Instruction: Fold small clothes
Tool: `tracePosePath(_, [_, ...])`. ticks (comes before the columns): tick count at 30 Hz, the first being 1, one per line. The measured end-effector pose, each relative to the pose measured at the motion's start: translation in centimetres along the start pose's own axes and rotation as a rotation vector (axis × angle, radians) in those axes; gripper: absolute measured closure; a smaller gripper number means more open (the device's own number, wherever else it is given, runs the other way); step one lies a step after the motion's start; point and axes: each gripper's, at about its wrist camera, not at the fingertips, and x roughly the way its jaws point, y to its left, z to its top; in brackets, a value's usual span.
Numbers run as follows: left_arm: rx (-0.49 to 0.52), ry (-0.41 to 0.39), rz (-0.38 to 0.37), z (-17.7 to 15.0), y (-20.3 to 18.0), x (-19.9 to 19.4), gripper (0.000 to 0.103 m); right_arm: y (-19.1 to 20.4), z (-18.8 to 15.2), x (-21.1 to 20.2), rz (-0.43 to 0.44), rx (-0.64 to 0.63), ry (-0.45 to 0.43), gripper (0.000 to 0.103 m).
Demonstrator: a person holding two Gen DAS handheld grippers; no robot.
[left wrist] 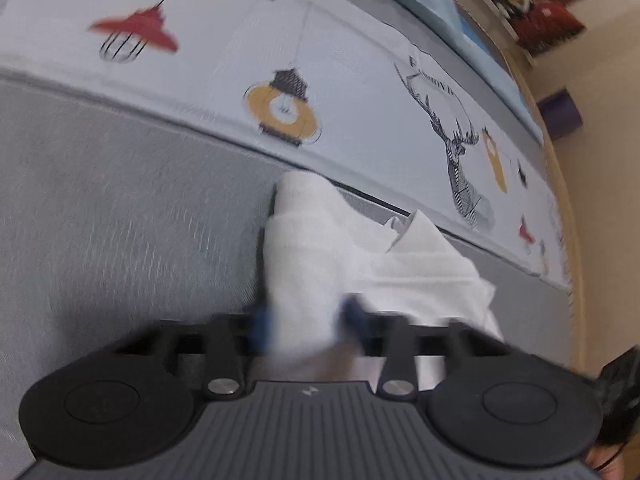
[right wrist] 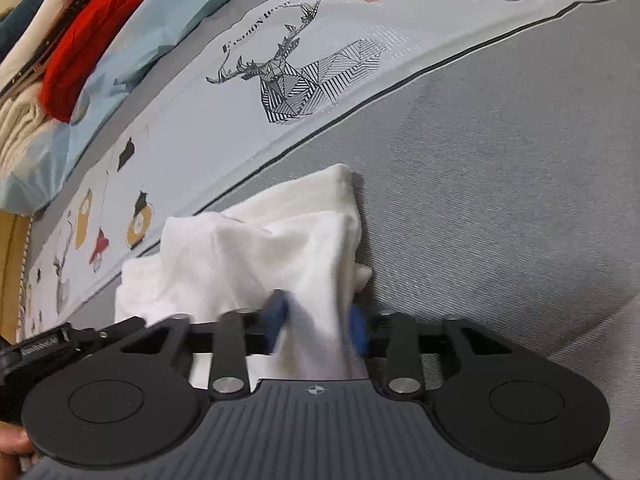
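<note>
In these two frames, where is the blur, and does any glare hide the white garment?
Left wrist view: motion blur smears the blue fingertips and the crumpled white cloth garment between them. Right wrist view: sharper, fingertips only slightly blurred. No glare; fisheye bends the grey bed cover.

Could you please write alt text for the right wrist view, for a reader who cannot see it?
The right gripper pinches a bunched white garment between its blue fingers above a grey bed cover. Behind it runs a pale band printed with a deer and lamps.
</note>
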Motion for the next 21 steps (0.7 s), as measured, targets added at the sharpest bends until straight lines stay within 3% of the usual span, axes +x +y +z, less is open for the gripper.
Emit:
tracePosePath(4, [0.034, -0.096, -0.017, 1.2, -0.8, -2.0, 0.094, 0.7, 0.8, -0.7, 0.020, 0.009, -0.063, 0.084])
tracePosePath(8, [0.163, -0.356, -0.014, 2.4, -3.1, -7.0, 0.095, 2.6, 1.6, -2.5, 0.105, -0.003, -0.194, 0.085])
tracePosePath(10, [0.173, -0.478, 0.004, 2.8, -3.4, -9.0, 0.091, 4.1, 1.8, -4.0, 0.142, -0.052, -0.310, 0.083])
tracePosePath(11, [0.155, -0.523, 0.026, 3.0, -3.1, -9.5, 0.076, 4.7, 1.8, -4.7, 0.121, -0.080, -0.384, 0.079])
tracePosePath(12, [0.126, -0.546, 0.052, 3.3, -2.5, -9.8, 0.055, 5.1, 1.8, -5.1, 0.072, -0.096, -0.443, 0.065])
tracePosePath(14, [0.084, -0.513, 0.053, 3.5, -1.4, -9.7, 0.051, 5.1, 2.0, -5.0, -0.042, -0.106, -0.476, 0.046])
tracePosePath(19, [0.096, -0.324, -0.024, 3.1, -0.6, -7.3, 0.053, 4.1, 2.1, -3.6, 0.003, -0.118, -0.300, 0.050])
tracePosePath(21, [0.118, -0.219, -0.042, 2.5, -0.5, -5.4, 0.053, 4.4, 1.4, -1.9, -0.060, -0.170, -0.178, 0.052])
